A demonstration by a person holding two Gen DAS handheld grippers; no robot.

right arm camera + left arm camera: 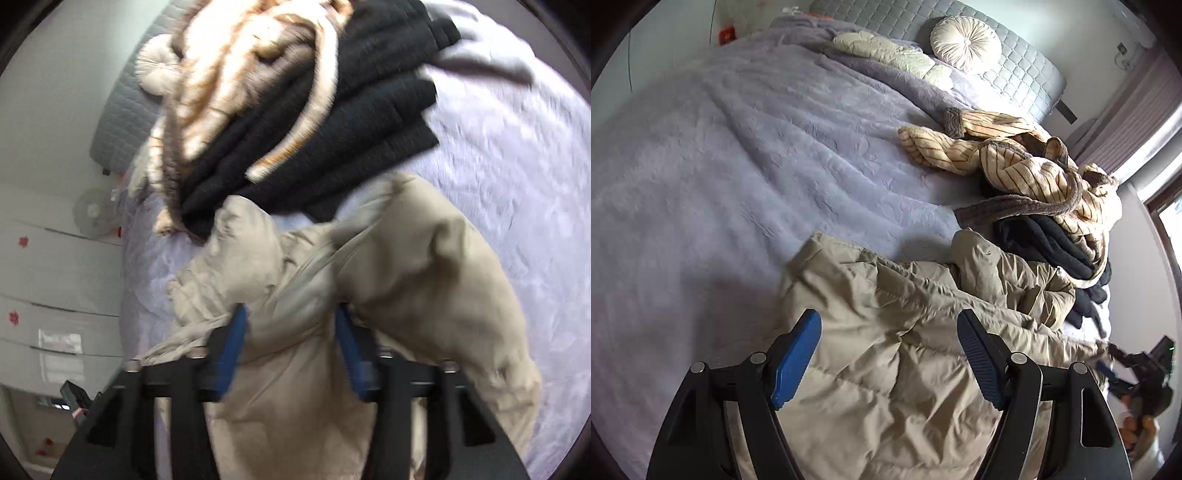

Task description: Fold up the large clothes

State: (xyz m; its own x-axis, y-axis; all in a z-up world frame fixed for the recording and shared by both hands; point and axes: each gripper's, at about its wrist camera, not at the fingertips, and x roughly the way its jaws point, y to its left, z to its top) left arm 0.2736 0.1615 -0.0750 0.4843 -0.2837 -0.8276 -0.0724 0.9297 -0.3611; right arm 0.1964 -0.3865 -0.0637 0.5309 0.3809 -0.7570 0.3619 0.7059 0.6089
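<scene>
A beige puffer jacket [886, 369] lies crumpled on the lavender bed cover [738, 147]. My left gripper [888, 317] is open, its blue pads [798, 358] spread wide just above the jacket and not pressing it. In the right wrist view, which is blurred, my right gripper [291, 310] is open with a bulge of the jacket [424, 266] between its pads [232, 350]. A hand [1141, 428] holds that gripper at the jacket's right end in the left wrist view.
Past the jacket, a striped cream fleece robe [1034, 166] is heaped over a stack of dark clothes [1045, 240] near the bed's edge. A round cushion [966, 42] leans on the grey headboard [1015, 62]. A fan [92, 214] and white cabinets [55, 277] stand beside the bed.
</scene>
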